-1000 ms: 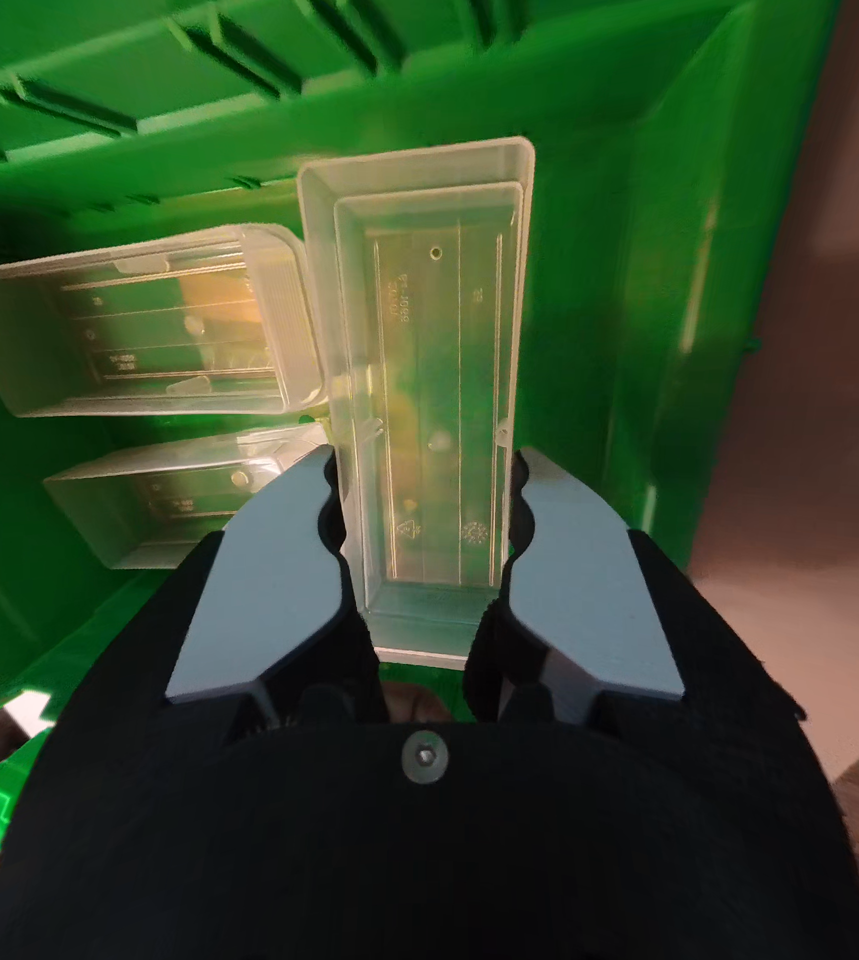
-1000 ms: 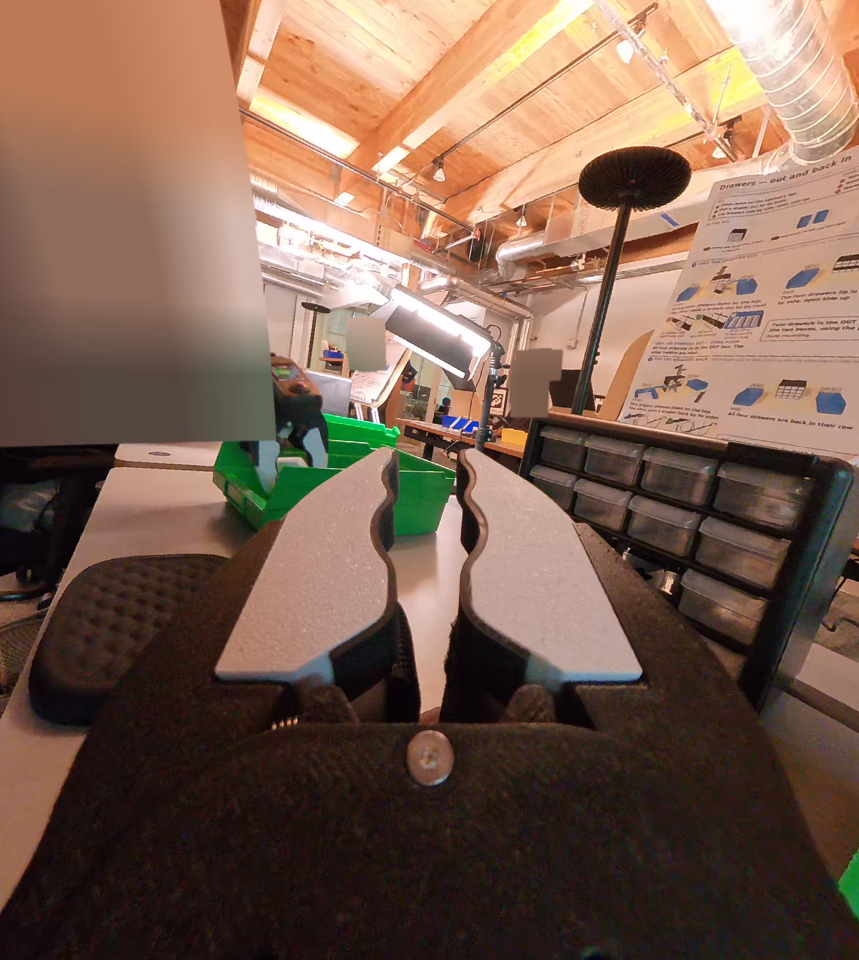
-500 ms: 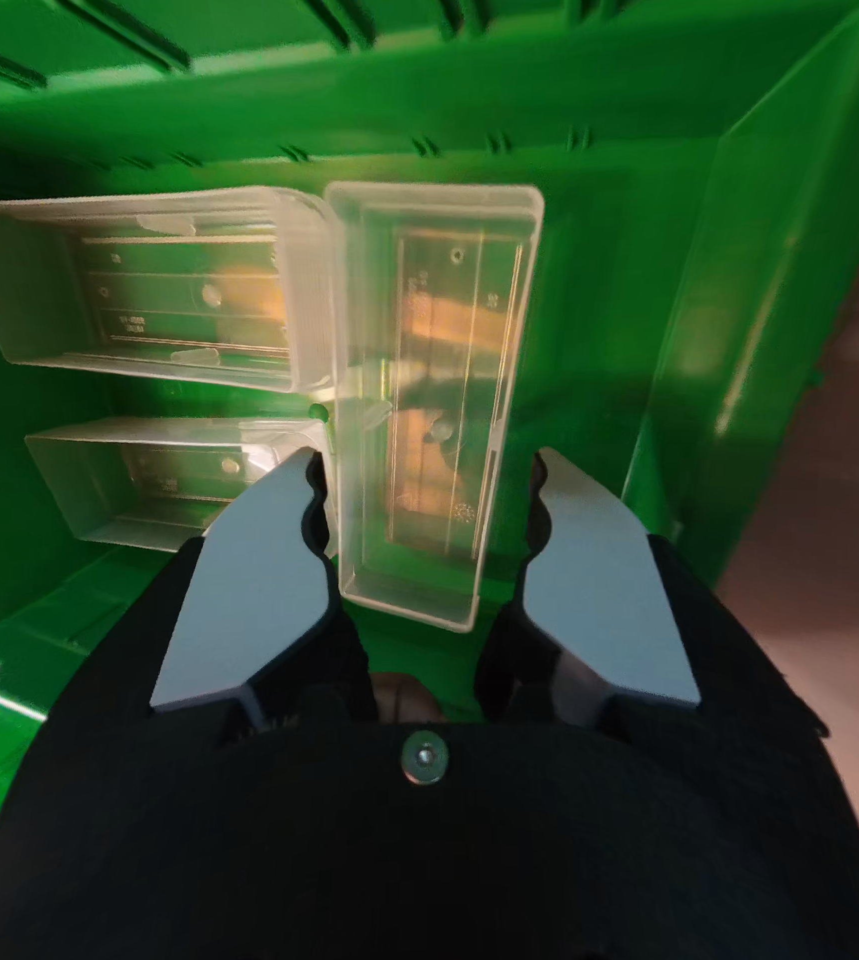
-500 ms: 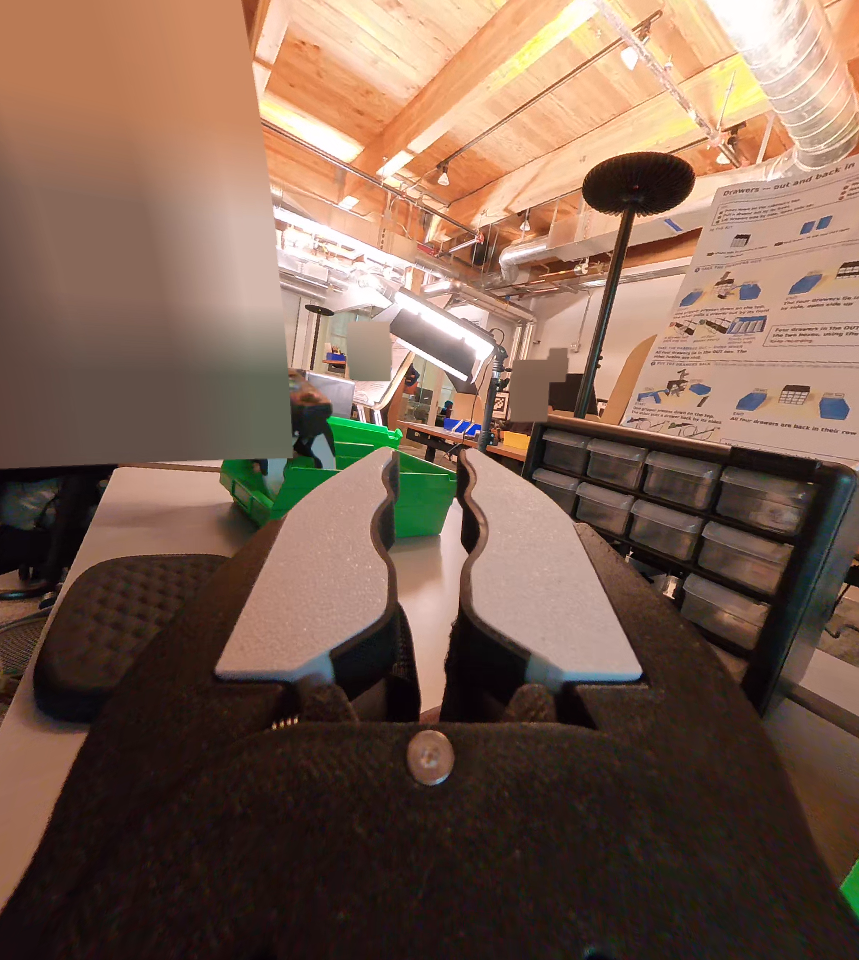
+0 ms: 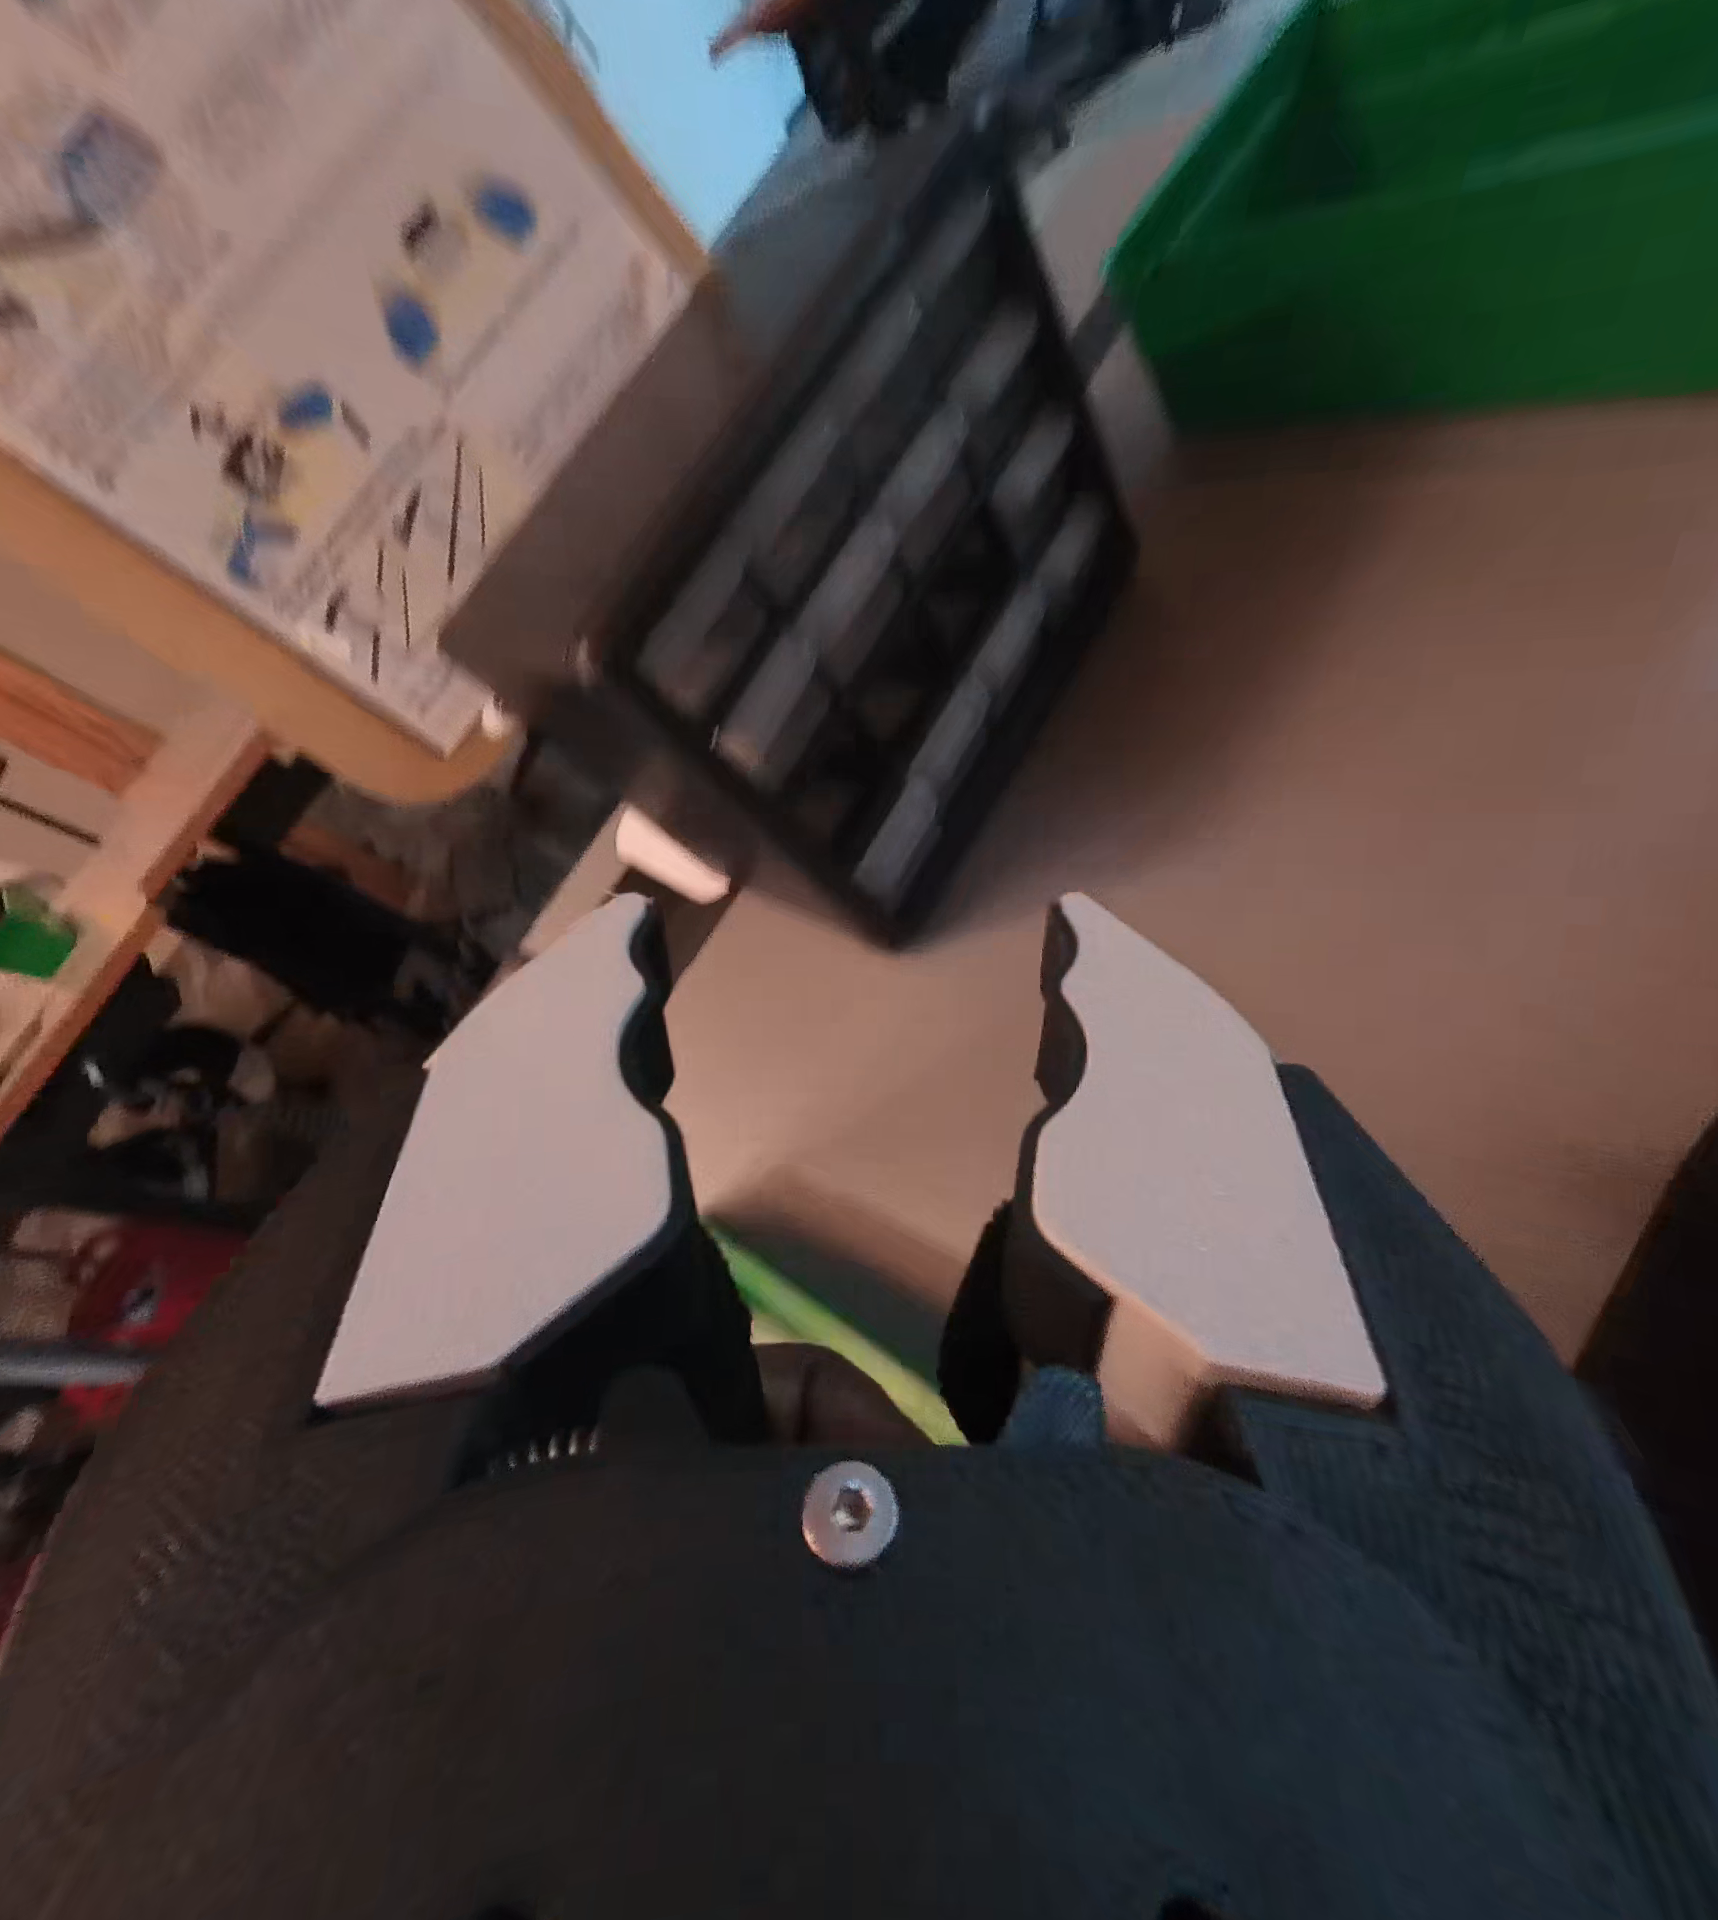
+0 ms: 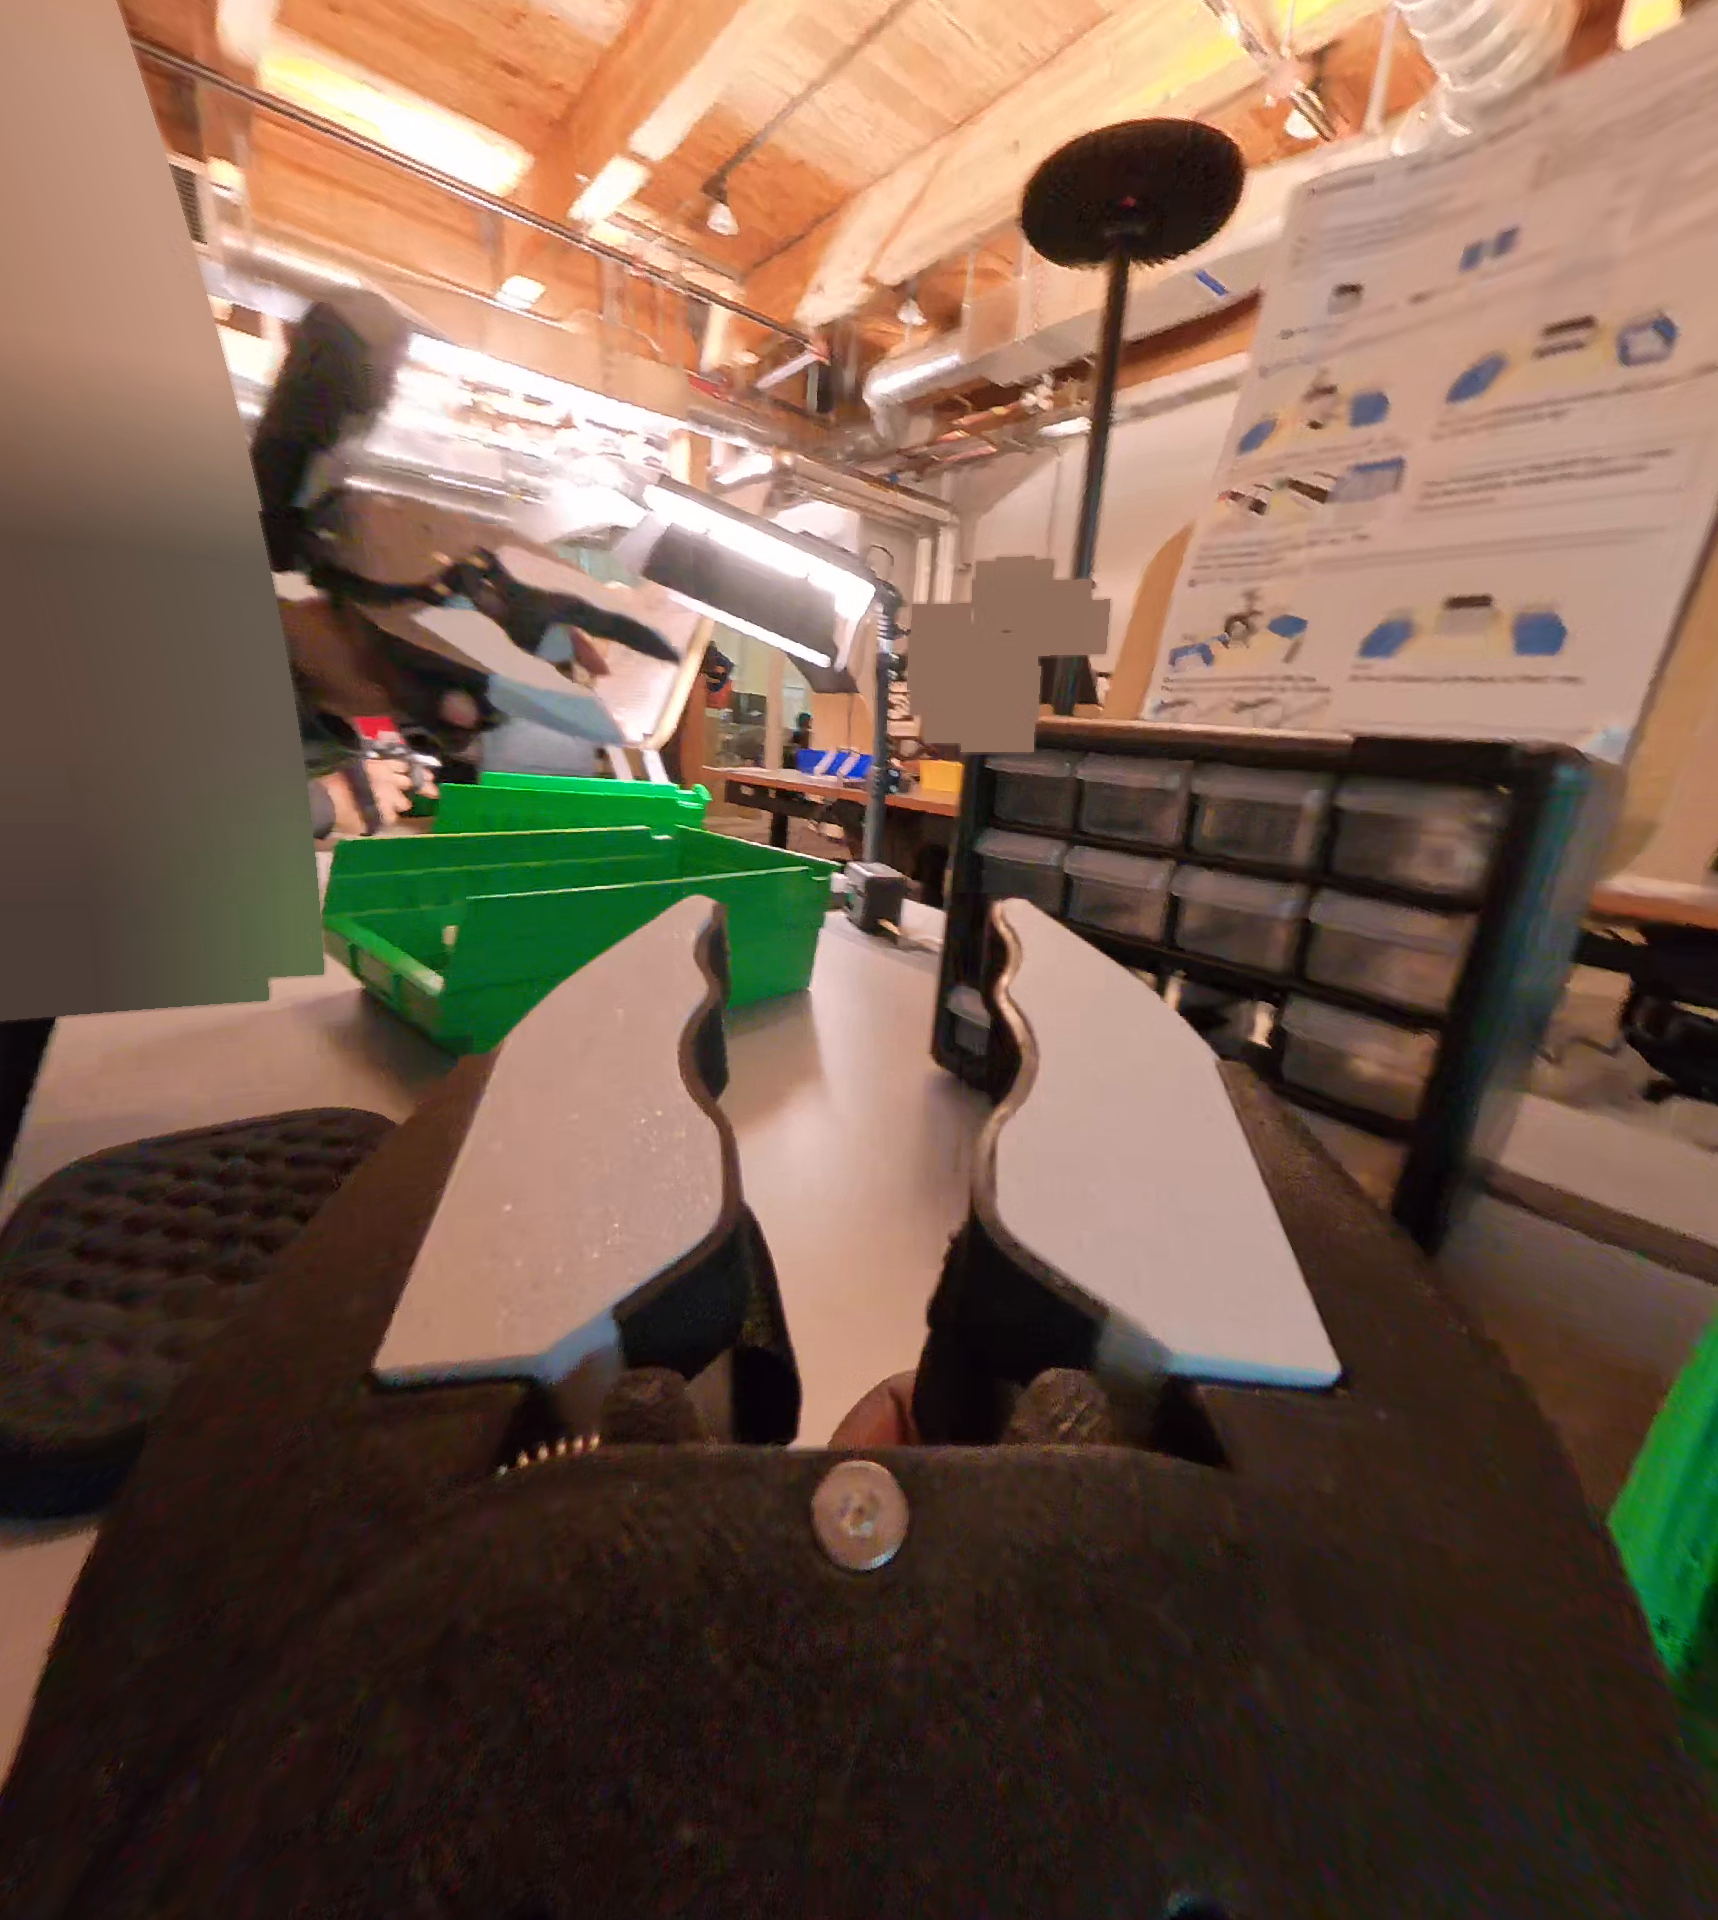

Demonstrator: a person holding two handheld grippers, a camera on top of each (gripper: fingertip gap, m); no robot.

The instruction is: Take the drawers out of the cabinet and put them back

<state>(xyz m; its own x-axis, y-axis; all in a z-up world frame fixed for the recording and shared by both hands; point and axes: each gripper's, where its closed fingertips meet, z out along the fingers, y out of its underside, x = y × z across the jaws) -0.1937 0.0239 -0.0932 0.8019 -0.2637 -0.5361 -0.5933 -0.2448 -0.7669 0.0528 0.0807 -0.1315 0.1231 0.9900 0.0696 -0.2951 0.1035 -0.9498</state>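
Left gripper (image 5: pixel 847 914): jaws spread wide, nothing between them, view blurred. Black cabinet (image 5: pixel 896 582) ahead of its tips on the table (image 5: pixel 1354 727). Right gripper (image 6: pixel 857 920): jaws parted, empty; cabinet just ahead to its right, clear drawers (image 6: pixel 1239 914) seated; green bin (image 6: pixel 564 914) ahead-left.

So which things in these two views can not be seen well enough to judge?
- Left wrist view: the drawer cabinet is motion-blurred, so which slots are empty is unclear.
- Right wrist view: the inside of the green bin is hidden by its own wall, so no drawers show there.
- Right wrist view: the cabinet's lower left slots are covered by the right gripper.
- Right wrist view: the left gripper, raised above the bin, is blurred.
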